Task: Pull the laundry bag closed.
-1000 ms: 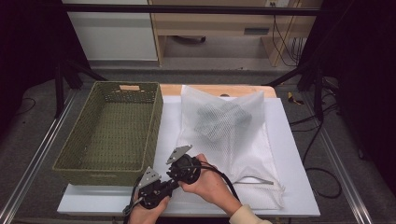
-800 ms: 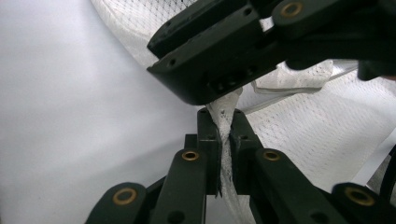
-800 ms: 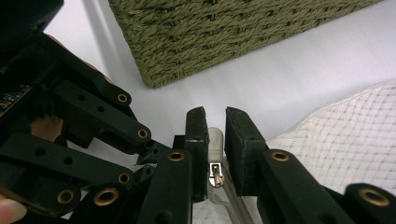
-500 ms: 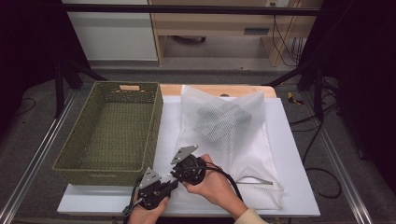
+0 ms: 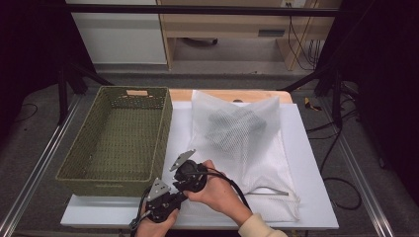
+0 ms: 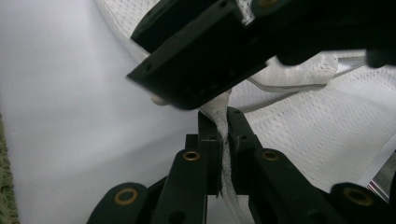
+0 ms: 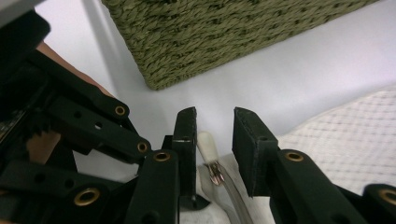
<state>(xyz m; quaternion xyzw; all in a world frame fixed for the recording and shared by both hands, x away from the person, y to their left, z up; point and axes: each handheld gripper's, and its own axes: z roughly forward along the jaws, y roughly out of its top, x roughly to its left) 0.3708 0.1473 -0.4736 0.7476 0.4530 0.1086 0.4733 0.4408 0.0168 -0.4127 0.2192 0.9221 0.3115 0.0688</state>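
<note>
Bag (image 5: pixel 247 148) lengthwise away from person

Left tool (image 5: pixel 159 203) and right tool (image 5: pixel 190 176): black bodies, each topped by a grey three-cornered plate, with black cables trailing. Linkage arms carry brass-coloured pivot rings. A cream sleeve (image 5: pixel 259 228) covers the right forearm.

A green woven basket (image 5: pixel 118 138) (label on its far rim) sits on the white table (image 5: pixel 316 197).

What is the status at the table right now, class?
Left gripper shut on white mesh laundry bag corner. Right gripper fingers just opened, apart around the bag's white zipper pull, not pinching. Green woven basket beside the bag, nothing blocking.
</note>
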